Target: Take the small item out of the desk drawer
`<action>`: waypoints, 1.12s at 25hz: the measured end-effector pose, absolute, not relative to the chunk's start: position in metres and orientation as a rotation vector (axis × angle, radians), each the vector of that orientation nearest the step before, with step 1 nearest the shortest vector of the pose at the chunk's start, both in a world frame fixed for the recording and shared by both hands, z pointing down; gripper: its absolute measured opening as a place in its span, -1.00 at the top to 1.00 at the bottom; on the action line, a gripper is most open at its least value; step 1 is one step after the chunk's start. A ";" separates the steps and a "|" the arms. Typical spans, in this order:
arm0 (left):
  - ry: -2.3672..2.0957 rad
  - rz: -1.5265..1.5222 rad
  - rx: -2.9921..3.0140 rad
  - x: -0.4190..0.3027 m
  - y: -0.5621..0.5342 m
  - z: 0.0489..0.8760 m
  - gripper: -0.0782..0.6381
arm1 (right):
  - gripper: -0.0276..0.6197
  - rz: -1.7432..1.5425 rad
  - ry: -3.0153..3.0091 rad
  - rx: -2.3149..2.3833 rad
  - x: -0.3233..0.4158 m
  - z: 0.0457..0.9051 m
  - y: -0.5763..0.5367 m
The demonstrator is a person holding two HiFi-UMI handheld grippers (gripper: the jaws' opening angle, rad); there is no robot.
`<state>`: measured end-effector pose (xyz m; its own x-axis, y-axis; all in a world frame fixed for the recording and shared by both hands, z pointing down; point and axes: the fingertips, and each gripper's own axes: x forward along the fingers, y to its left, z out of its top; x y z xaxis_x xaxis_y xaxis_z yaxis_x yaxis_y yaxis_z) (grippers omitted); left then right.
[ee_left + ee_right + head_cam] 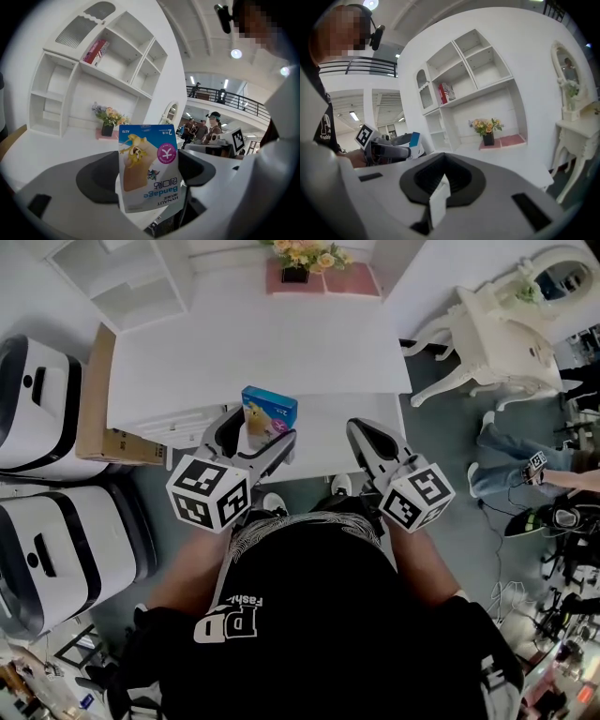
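Observation:
A small blue-and-white bandage box [269, 413] is clamped between the jaws of my left gripper [260, 442], held up over the front edge of the white desk [281, 352]. In the left gripper view the box [149, 166] stands upside down between the dark pads, filling the middle of the left gripper [150, 176]. My right gripper [367, 442] hovers beside it over the desk's front right, jaws together with nothing in them. In its own view the right gripper [440, 187] is shut, and the left gripper with the box [414, 138] shows at the left.
A flower pot [302, 257] on a pink mat sits at the desk's back, under a white shelf unit [122, 277]. A cardboard box [94, 399] and two white cases [47, 549] stand to the left. A white dressing table [497, 334] and a seated person [525, 470] are at the right.

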<state>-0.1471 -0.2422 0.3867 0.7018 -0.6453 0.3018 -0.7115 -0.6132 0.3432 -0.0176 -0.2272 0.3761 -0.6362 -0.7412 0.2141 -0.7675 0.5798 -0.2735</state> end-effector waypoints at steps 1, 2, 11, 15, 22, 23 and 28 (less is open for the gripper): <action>-1.050 0.202 2.470 -0.147 -0.242 0.387 -0.34 | 0.89 0.529 -2.723 1.300 -0.017 0.378 -0.227; -1.055 0.199 2.468 -0.148 -0.241 0.388 -0.34 | 0.89 0.532 -2.722 1.295 -0.017 0.379 -0.226; -1.149 0.144 2.426 -0.145 -0.224 0.386 -0.34 | 0.89 0.497 -2.762 1.187 -0.016 0.374 -0.221; -1.188 0.126 2.398 -0.130 -0.215 0.382 -0.34 | 0.89 0.491 -2.776 1.127 0.000 0.368 -0.207; -1.268 0.124 2.375 -0.097 -0.190 0.371 -0.34 | 0.89 0.500 -2.800 1.061 0.041 0.370 -0.171; -1.273 0.126 2.374 -0.091 -0.184 0.370 -0.34 | 0.89 0.504 -2.802 1.059 0.047 0.370 -0.166; -1.284 0.126 2.359 -0.053 -0.157 0.366 -0.34 | 0.89 0.517 -2.830 1.055 0.084 0.368 -0.144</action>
<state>-0.0533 -0.1568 0.3662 0.5629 -0.7752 0.2868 -0.8161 -0.4663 0.3413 0.0837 -0.1443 0.3684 -0.7604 -0.6218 0.1874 -0.6479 0.7066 -0.2845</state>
